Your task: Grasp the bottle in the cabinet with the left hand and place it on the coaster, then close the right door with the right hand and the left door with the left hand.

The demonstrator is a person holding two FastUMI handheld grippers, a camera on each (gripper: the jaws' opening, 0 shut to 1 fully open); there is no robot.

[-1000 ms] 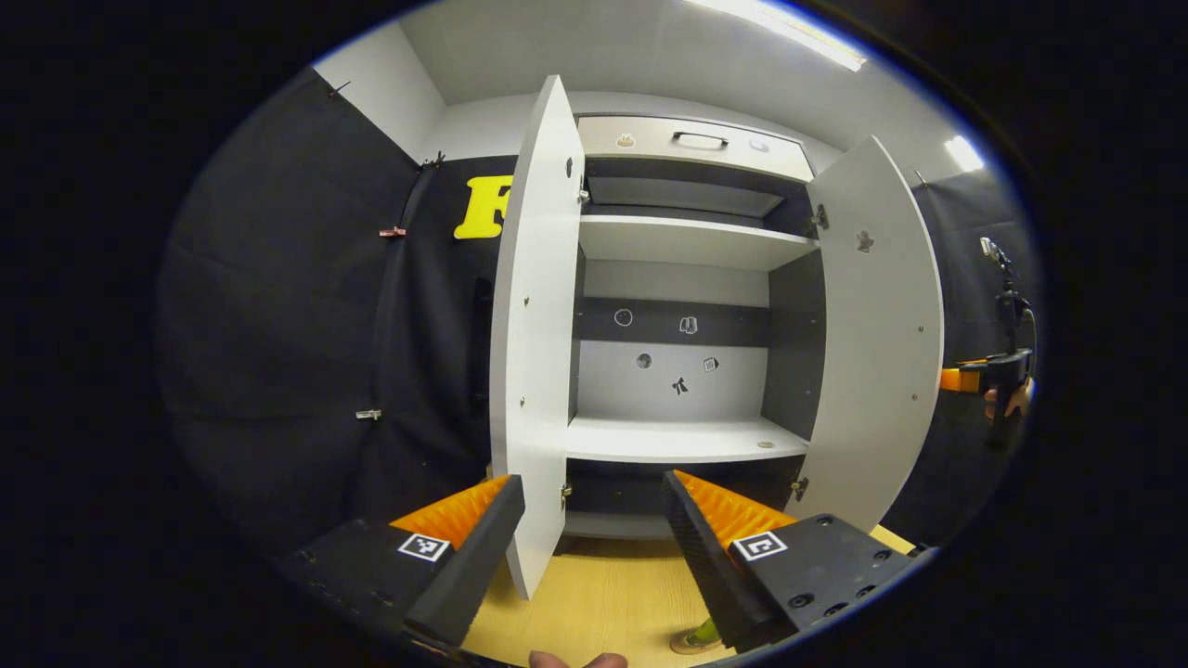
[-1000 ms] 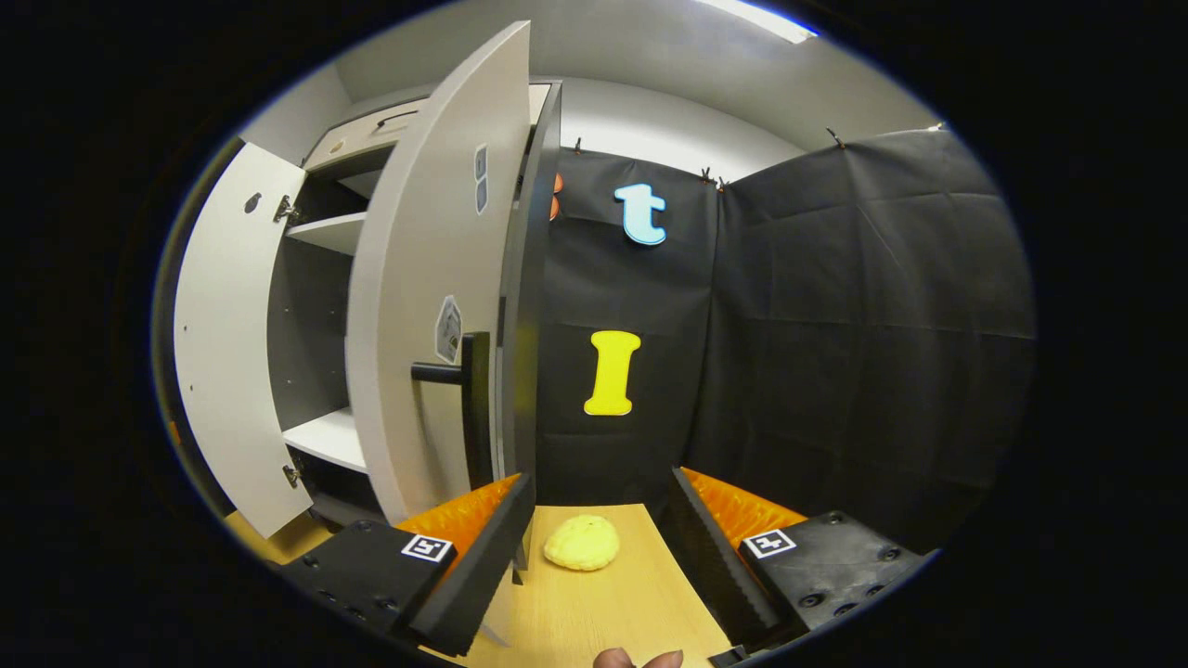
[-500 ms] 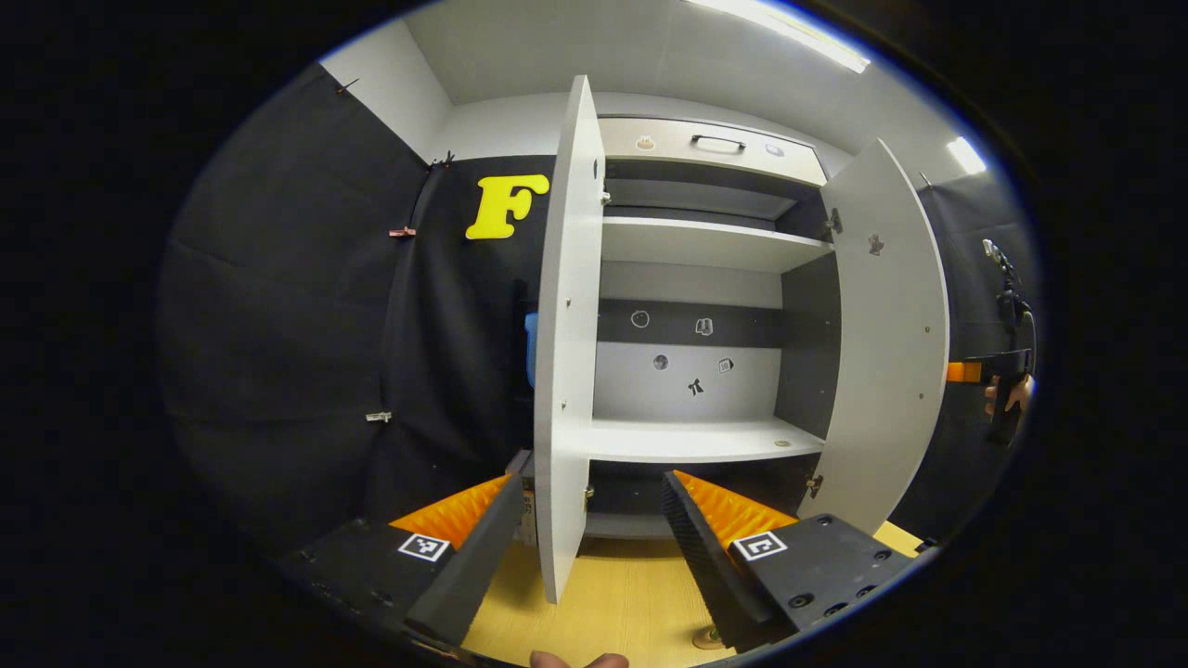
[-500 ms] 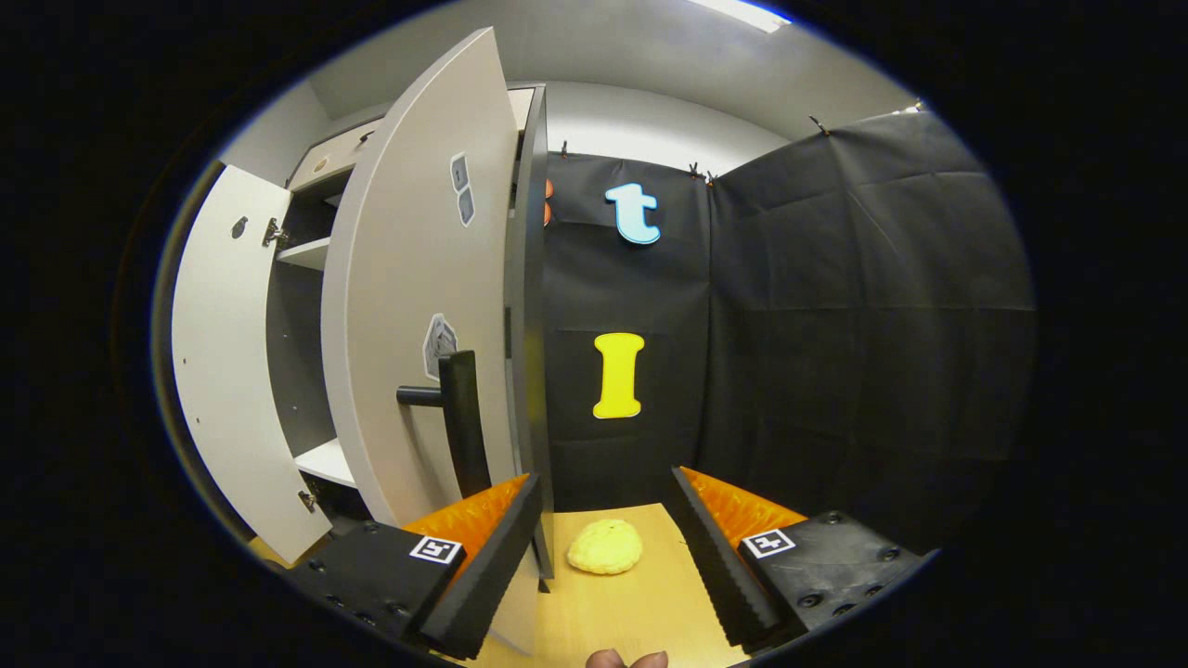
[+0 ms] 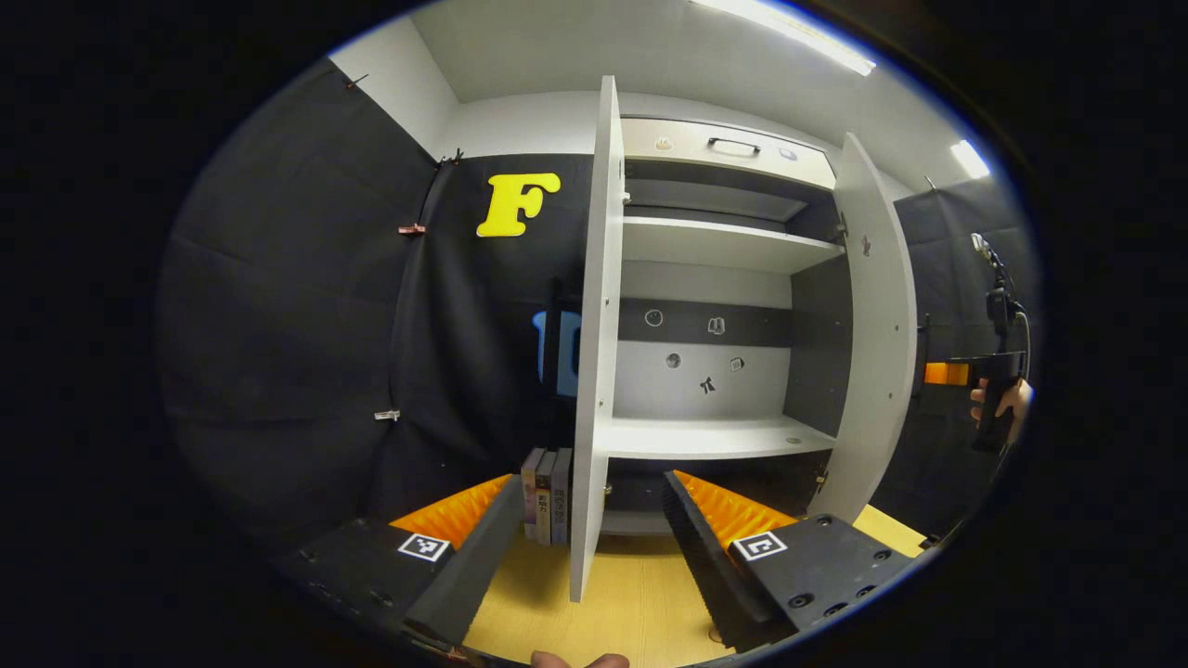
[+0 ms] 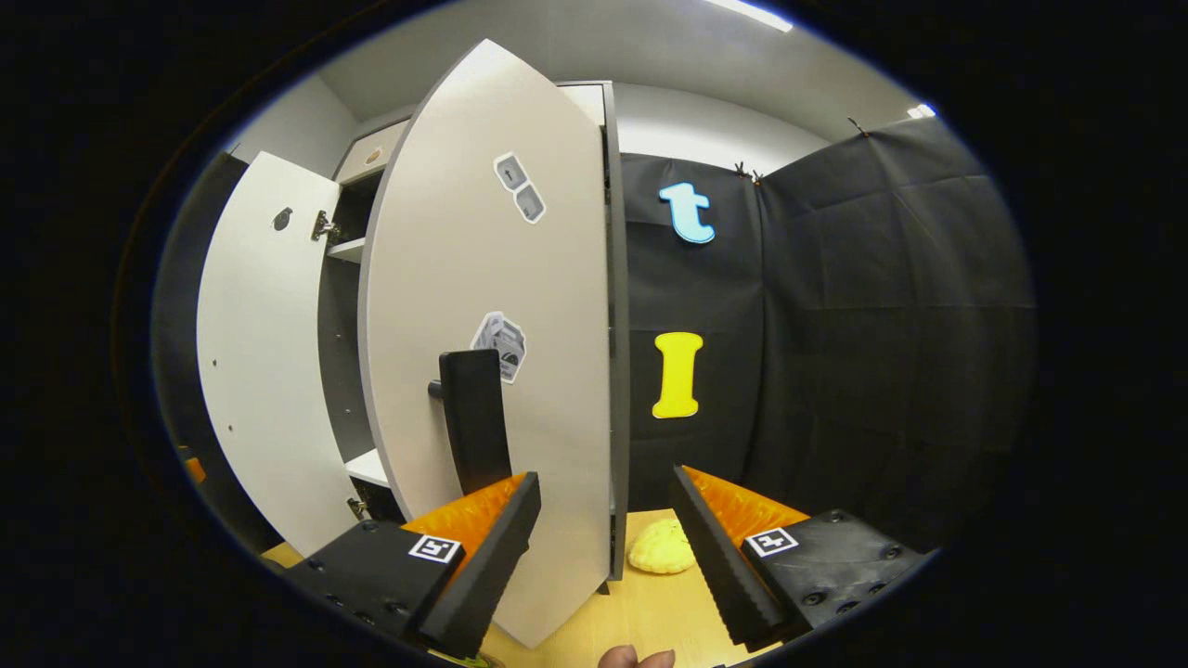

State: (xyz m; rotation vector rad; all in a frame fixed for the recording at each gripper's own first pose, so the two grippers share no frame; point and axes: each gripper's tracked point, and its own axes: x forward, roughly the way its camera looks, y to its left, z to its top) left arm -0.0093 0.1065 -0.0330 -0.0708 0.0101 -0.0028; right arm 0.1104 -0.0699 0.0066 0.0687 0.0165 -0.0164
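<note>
The right gripper (image 6: 599,520), jaws spread and holding nothing, sits just in front of the tall white right cabinet door (image 6: 492,306), whose upright black bar handle (image 6: 473,422) stands just left of and above its left finger; the door hangs part open and must swing away from the tool, toward the white cabinet (image 5: 715,278), so this hand looks nearer the coming push. The left gripper (image 5: 589,520), also spread and empty, faces the thin edge of the white left door (image 5: 597,325), with grey books (image 5: 548,506) on the pale wooden table (image 5: 631,603). No bottle stands on the shelves, so it is probably already placed.
</note>
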